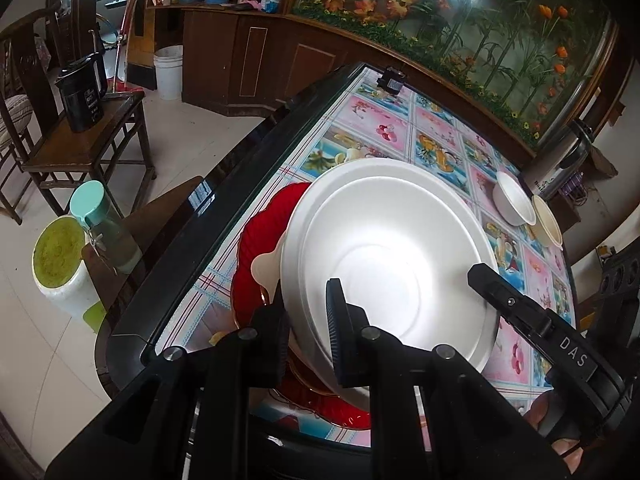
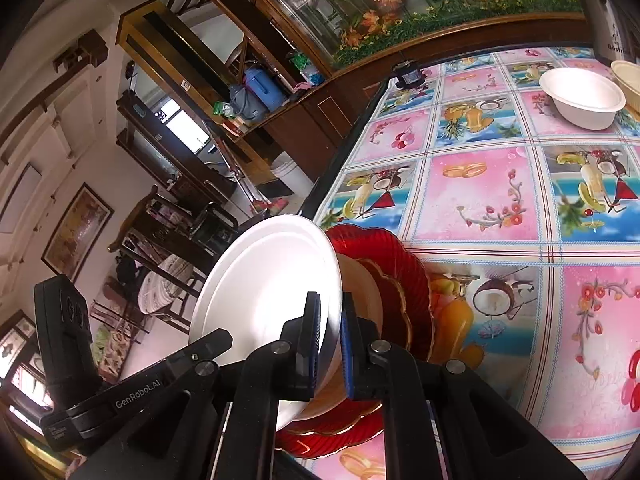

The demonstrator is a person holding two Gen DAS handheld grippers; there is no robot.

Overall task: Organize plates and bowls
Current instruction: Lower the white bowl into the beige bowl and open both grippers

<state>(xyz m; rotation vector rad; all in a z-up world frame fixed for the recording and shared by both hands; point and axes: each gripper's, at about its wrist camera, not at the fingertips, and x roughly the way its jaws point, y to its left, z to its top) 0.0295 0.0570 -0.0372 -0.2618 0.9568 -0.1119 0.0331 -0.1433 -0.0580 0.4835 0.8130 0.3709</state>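
A large white plate (image 1: 384,264) hangs tilted over a stack at the table's near left corner. In the stack are a red ribbed plate (image 1: 260,240), a cream dish (image 1: 266,268) and an amber gold-rimmed plate (image 2: 394,300). My left gripper (image 1: 306,300) is shut on the white plate's left rim. My right gripper (image 2: 330,304) is shut on the opposite rim of the white plate (image 2: 264,288), and its finger (image 1: 484,276) shows in the left wrist view. A white bowl (image 2: 580,96) and a cream bowl (image 2: 628,76) sit at the far right of the table.
A fruit-patterned cloth covers the table (image 2: 480,196), whose black edge (image 1: 224,208) runs along the left. A small black device (image 1: 390,80) sits at the far edge. Left of the table are a green-topped tub (image 1: 60,256), a teal-capped bottle (image 1: 96,208) and a side table with a black kettle (image 1: 82,92).
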